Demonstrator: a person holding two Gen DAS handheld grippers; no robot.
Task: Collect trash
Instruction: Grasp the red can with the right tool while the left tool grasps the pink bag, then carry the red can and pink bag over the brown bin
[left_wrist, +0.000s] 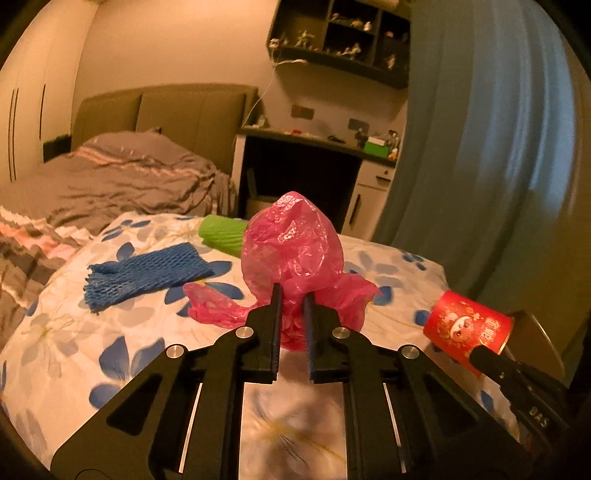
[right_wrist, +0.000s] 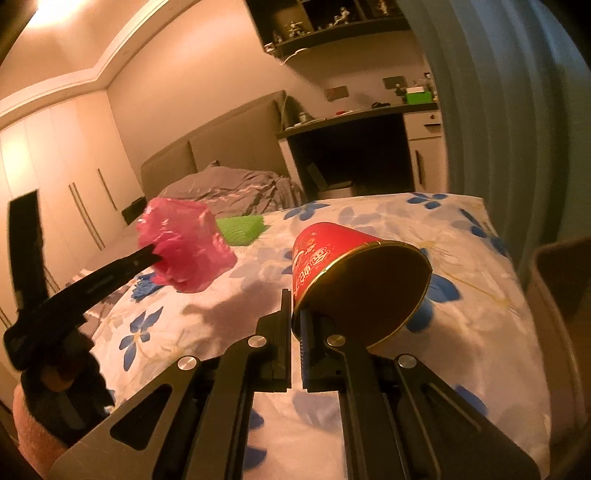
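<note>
My left gripper (left_wrist: 293, 295) is shut on a crumpled pink plastic bag (left_wrist: 295, 243) and holds it above the flowered sheet; the bag also shows in the right wrist view (right_wrist: 184, 247). My right gripper (right_wrist: 294, 306) is shut on the rim of a red paper cup (right_wrist: 325, 258), tilted with its open mouth toward the camera; the cup also shows at the right of the left wrist view (left_wrist: 465, 325). A blue foam net (left_wrist: 144, 275) and a green foam net (left_wrist: 221, 230) lie on the sheet beyond the bag.
The flowered sheet (left_wrist: 110, 350) covers a raised surface beside a bed with a grey duvet (left_wrist: 110, 177). A blue curtain (left_wrist: 480, 147) hangs at the right. A brown bin rim (right_wrist: 557, 280) stands at the right edge. A desk (left_wrist: 314, 144) is behind.
</note>
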